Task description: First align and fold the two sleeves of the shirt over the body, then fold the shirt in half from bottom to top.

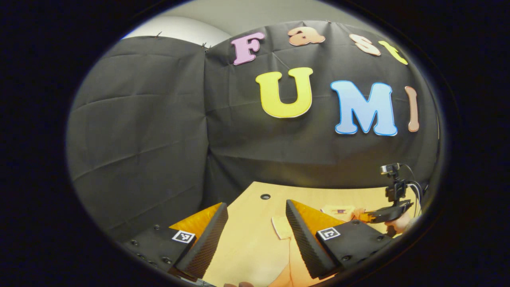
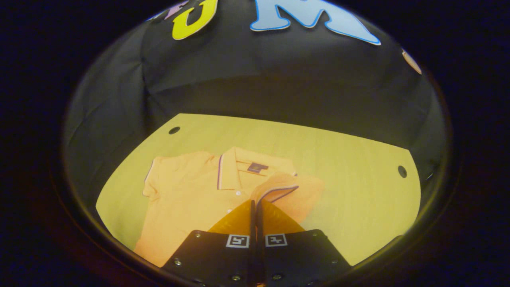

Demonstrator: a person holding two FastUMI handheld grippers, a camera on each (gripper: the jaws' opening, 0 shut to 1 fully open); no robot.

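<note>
The right gripper [image 2: 255,205] is pressed closed on the shirt's right sleeve [image 2: 285,191], lifted and folded over the body. The left gripper [image 1: 255,231] hangs wide apart above the counter [image 1: 247,247], holding nothing. The orange shirt [image 2: 191,199] lies flat on the pale wooden counter, collar [image 2: 235,169] toward the black cloth wall [image 2: 279,79]. Round holes [image 2: 402,171] mark the counter's corners.

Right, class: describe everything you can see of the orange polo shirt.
The orange polo shirt lies flat, front up, on the wooden table. It looks like soft knit, with a dark-trimmed collar, pale buttons and a neck label. One sleeve lies spread out; the other is pinched in the right gripper, jaws closed, and drawn over the body.
</note>
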